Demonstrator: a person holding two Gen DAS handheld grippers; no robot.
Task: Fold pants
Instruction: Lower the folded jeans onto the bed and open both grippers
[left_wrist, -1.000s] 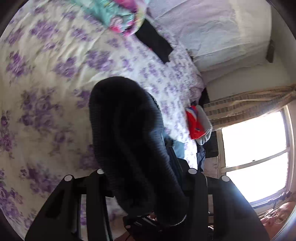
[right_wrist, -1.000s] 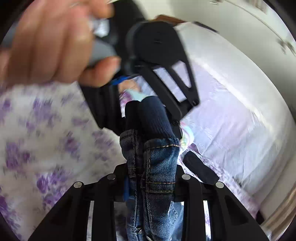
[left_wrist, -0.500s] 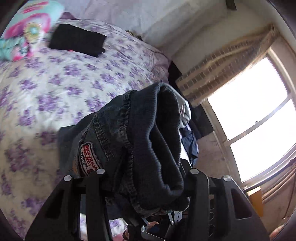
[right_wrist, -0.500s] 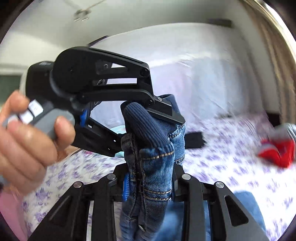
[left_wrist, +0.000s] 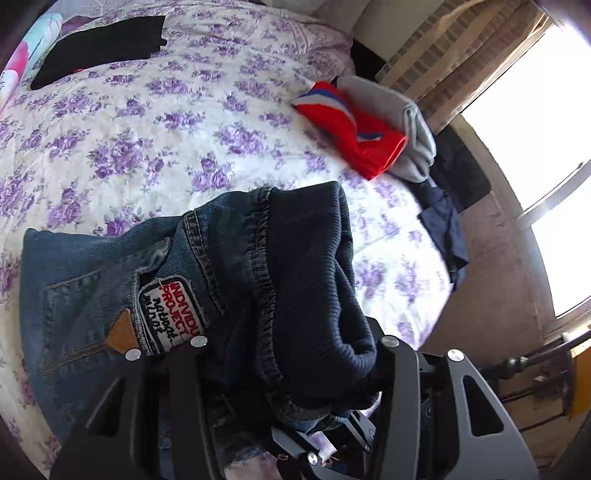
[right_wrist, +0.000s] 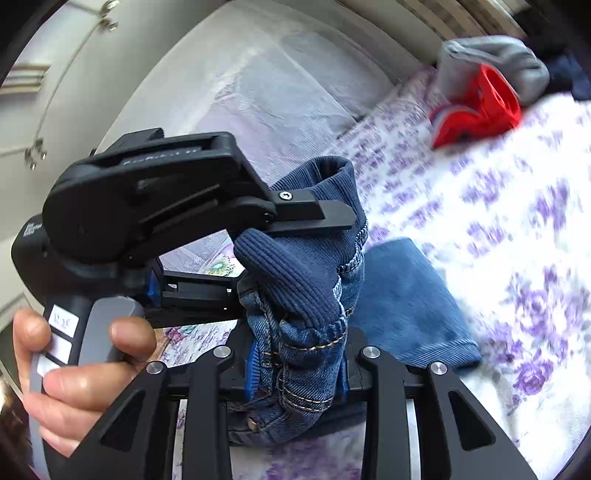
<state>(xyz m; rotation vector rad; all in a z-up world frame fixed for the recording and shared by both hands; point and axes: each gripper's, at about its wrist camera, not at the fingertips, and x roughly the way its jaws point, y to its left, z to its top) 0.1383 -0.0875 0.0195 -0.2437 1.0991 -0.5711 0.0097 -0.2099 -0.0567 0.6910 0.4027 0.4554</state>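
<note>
The pants are blue denim jeans (left_wrist: 110, 280) with a dark ribbed knit waistband (left_wrist: 314, 280) and a sewn patch. My left gripper (left_wrist: 291, 354) is shut on the waistband, and the denim hangs to the left over the bed. In the right wrist view my right gripper (right_wrist: 295, 365) is shut on another part of the same waistband (right_wrist: 295, 280). The left gripper (right_wrist: 325, 214) shows there too, held in a hand and clamped on the waistband just above. A blue trouser leg (right_wrist: 406, 302) trails onto the bedspread.
The bed has a white bedspread with purple flowers (left_wrist: 166, 122). A red and grey pile of clothes (left_wrist: 362, 133) lies near the bed's edge by the window. A black folded item (left_wrist: 99, 48) and a colourful pillow (left_wrist: 22, 55) lie farther off. Dark clothes (left_wrist: 443, 225) hang off the edge.
Both grippers have swung round with the waistband held. The bed and the red and grey pile have come into view, and the jeans now hang lower, close to the bedspread.
</note>
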